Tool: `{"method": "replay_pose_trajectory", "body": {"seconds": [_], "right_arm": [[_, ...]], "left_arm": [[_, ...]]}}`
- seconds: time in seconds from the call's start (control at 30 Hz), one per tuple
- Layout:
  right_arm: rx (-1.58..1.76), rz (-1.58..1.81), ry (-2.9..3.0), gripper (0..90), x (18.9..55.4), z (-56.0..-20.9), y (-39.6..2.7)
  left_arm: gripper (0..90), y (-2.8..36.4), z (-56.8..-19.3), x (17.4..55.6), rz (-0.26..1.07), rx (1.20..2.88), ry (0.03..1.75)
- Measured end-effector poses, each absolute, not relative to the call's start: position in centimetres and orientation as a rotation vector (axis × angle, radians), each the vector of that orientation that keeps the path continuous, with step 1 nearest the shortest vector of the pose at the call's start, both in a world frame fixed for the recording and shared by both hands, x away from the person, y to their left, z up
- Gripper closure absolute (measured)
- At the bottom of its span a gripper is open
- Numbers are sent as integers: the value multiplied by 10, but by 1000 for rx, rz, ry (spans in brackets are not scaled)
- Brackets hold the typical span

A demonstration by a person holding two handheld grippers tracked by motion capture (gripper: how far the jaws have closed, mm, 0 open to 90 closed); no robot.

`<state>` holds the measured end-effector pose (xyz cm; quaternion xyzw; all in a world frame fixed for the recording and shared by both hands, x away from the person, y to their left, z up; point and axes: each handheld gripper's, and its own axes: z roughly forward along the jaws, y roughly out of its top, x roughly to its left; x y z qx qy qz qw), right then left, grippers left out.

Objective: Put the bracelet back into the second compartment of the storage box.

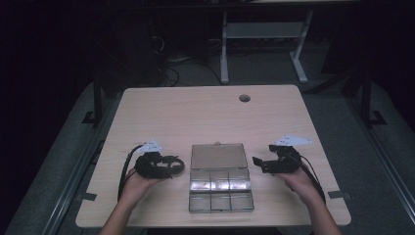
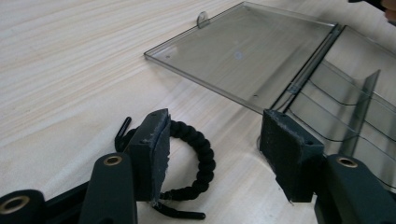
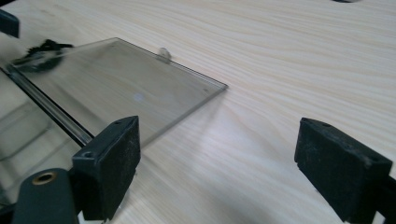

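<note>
Just beside the open case [image 1: 220,183], left tongs [image 2: 212,154] straddle a bracelet [image 2: 194,161].

a: what's in play?
b: clear plastic compartment box [image 1: 220,188], lying open on the table, near the front edge, about centred.
a: lid?
b: lid [image 1: 218,156] swung fully back, flat on the table on the far side of the box, joined along the hinge. small tab [image 2: 202,19] on its far edge. see-through, slightly smoky.
a: inside?
b: six cells, two rows of three, thin clear dividers. contents too hard to tell.
a: anything else?
b: black braided bracelet [image 2: 190,163], a loose ring with a clasp end sticking out, flat on the table just beside the box's left side, near the lid's left edge. not touching the box.
</note>
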<state>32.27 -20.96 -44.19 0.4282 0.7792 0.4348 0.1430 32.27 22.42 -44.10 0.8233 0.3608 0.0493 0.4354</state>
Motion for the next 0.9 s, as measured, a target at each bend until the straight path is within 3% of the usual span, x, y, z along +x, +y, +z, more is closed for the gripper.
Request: {"method": "replay_pose_trajectory", "body": {"seconds": [0.4, 0.9], "right_arm": [[1270, 1211, 2161, 135, 288, -461, -230], [1245, 1220, 2177, 135, 293, -467, -228]], "left_arm": [[486, 220, -449, 324, 135, 2068, 919], [646, 211, -459, 328, 147, 2119, 945]]}}
